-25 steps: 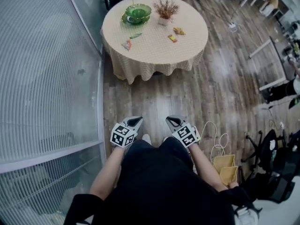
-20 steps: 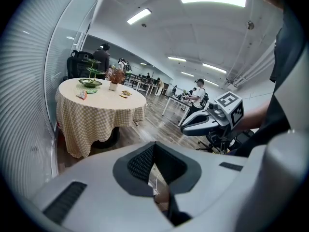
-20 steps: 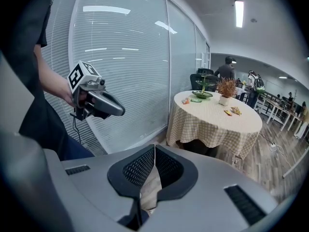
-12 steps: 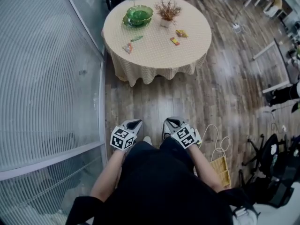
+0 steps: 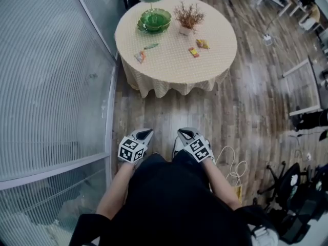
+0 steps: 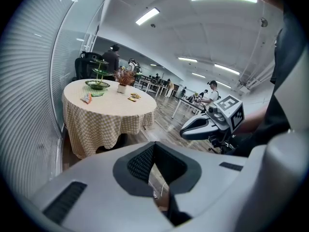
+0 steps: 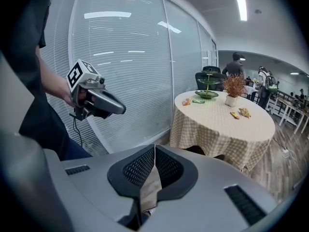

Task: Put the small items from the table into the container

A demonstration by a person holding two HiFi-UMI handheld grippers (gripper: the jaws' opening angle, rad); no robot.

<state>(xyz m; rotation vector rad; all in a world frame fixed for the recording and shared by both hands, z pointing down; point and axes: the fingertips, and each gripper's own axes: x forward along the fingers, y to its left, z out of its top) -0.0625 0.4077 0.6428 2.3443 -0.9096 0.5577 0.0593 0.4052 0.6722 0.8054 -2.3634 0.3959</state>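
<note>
The head camera looked steeply down from head height, with the round table (image 5: 177,65) far off at 12 o'clock. Each gripper camera sat close behind its own jaws. Both shared that distant table, at 9 o'clock in the left gripper view and at 3 o'clock in the right gripper view.

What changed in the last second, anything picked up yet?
The person has moved nearer the round table, which shows larger in the head view. Nothing taken or let go. Left gripper and right gripper stay shut and empty; small packets and green bowl lie as before.
</note>
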